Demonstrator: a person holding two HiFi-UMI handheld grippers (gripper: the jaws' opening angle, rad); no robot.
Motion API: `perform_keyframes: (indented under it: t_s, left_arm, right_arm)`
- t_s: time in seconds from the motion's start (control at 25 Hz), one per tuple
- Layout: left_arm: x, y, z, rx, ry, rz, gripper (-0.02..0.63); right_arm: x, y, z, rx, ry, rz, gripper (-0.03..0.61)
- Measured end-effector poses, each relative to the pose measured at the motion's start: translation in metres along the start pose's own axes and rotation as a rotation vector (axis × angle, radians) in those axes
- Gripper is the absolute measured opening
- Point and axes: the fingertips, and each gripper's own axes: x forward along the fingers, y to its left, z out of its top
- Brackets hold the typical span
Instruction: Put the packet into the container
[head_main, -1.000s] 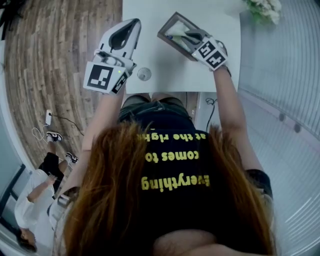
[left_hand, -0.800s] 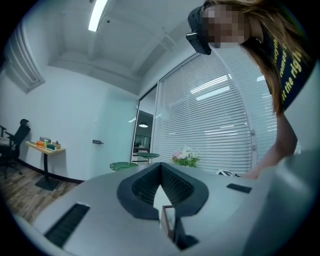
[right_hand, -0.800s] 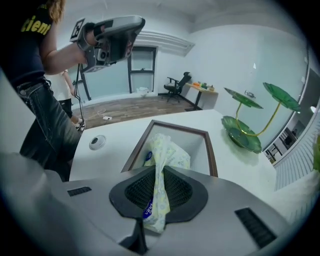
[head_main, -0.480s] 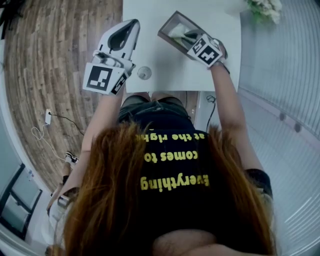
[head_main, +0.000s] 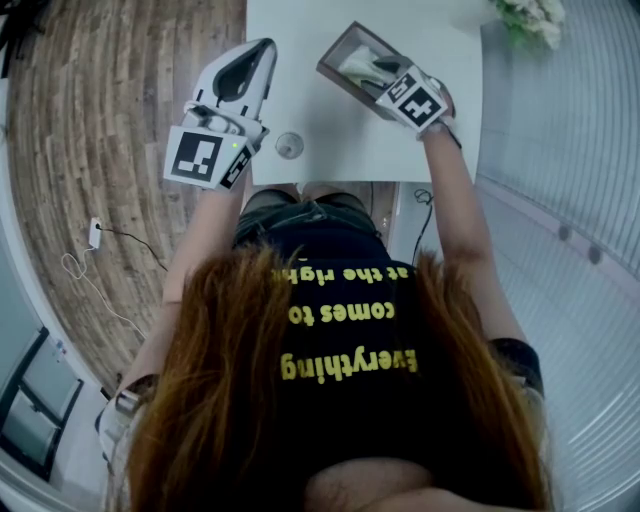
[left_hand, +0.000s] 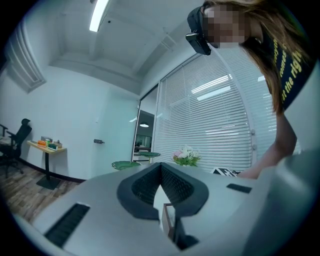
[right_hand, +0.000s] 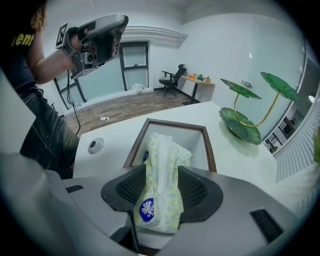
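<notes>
Head view: the right tongs (head_main: 365, 70) reach into a brown-rimmed, rectangular container (head_main: 330, 62), midway between the left and right edges of the smooth white table (head_main: 330, 150). The left tongs (head_main: 262, 48) hover over the left edge.

Left gripper view: ribbed dark pads together, empty.

Right gripper view: the tongs are opening around a soft, crinkly, yellow-patterned packet (right_hand: 160, 150). Its far end seemingly dips into the container. Being limp, it may snag on the near rim or cling to a pad.
</notes>
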Motion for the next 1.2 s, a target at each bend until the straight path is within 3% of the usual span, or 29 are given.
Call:
perform_keyframes:
  t_s: [0.12, 0.32, 0.56, 0.84, 1.2]
  left_arm:
    - [-0.001, 0.001, 0.000, -0.001, -0.002, 0.000, 0.002]
    - [-0.001, 0.002, 0.000, 0.002, -0.008, 0.002, 0.002]
    - [0.001, 0.000, 0.001, 0.003, -0.019, -0.005, 0.002]
    - [0.002, -0.002, 0.003, 0.003, -0.019, -0.012, 0.002]
    - [0.003, -0.004, 0.003, 0.003, -0.015, -0.024, 0.002]
  right_arm:
    - [-0.005, -0.002, 0.004, 0.001, -0.020, -0.018, 0.210]
    - [-0.021, -0.007, 0.013, -0.012, -0.051, -0.064, 0.210]
    - [-0.029, -0.003, 0.014, 0.031, -0.062, -0.049, 0.202]
    - [-0.037, -0.003, 0.014, 0.046, -0.076, -0.074, 0.064]
    - [-0.046, -0.001, 0.019, 0.113, -0.145, -0.101, 0.020]
